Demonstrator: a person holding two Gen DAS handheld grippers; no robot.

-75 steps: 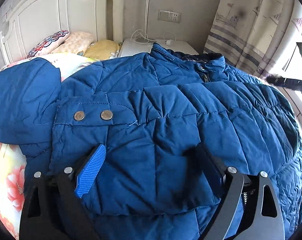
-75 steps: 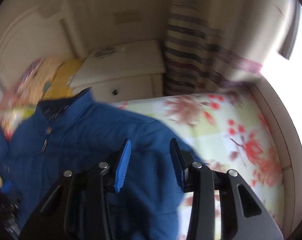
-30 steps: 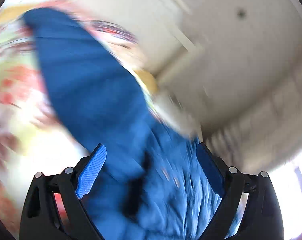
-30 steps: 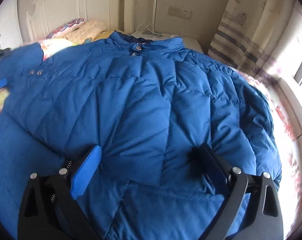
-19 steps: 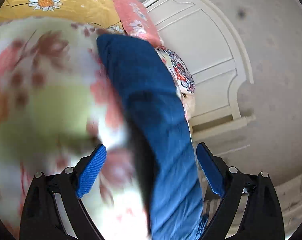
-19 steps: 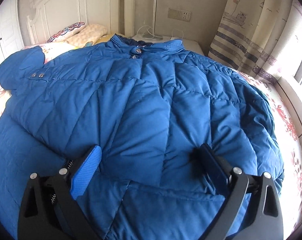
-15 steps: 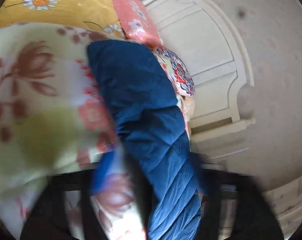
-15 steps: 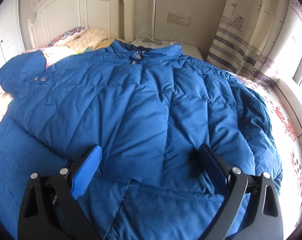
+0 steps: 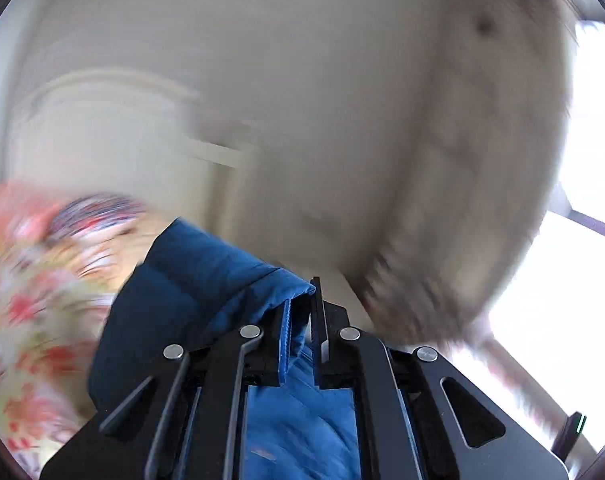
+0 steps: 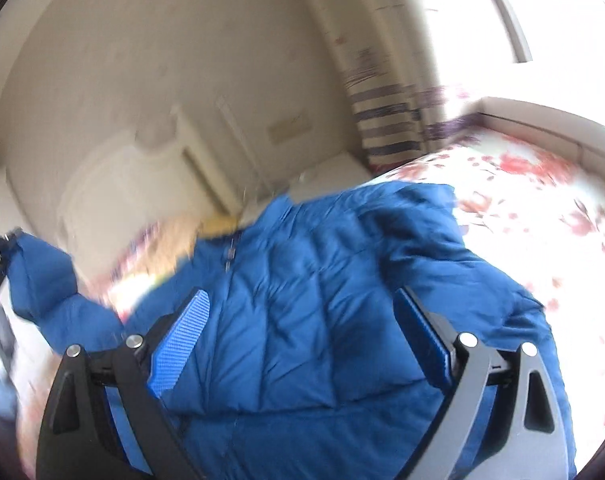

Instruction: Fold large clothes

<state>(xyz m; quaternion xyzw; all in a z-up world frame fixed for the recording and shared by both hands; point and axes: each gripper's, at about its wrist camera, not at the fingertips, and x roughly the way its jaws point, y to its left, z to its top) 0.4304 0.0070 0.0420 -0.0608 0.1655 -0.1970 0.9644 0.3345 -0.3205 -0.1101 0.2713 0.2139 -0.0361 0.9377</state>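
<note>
- Left gripper has its jaws pinched narrow on a fold of the blue padded jacket; the cloth is squeezed between the blue pads and bunches up toward 10 o'clock in the left wrist view.
- That clamped piece looks like the sleeve, puffed and raised against the pale wall; the picture is smeared, so the seams are hard to read.
- The floral bedsheet streaks past at 9 o'clock in the same view, with a patterned pillow just above it.
- Right gripper hangs over the jacket body with its jaws spread wide, nothing between them; the blue pads sit at 8 o'clock and 4 o'clock of the frame, with the quilted front showing between them.
- The jacket lies spread on the bed, collar toward 12 o'clock near the white headboard, one sleeve pulled up at 9 o'clock toward the dark frame of the other gripper.
- Flowered sheet shows bare at 3 o'clock; a striped curtain hangs at 1 o'clock beside the bright window.
</note>
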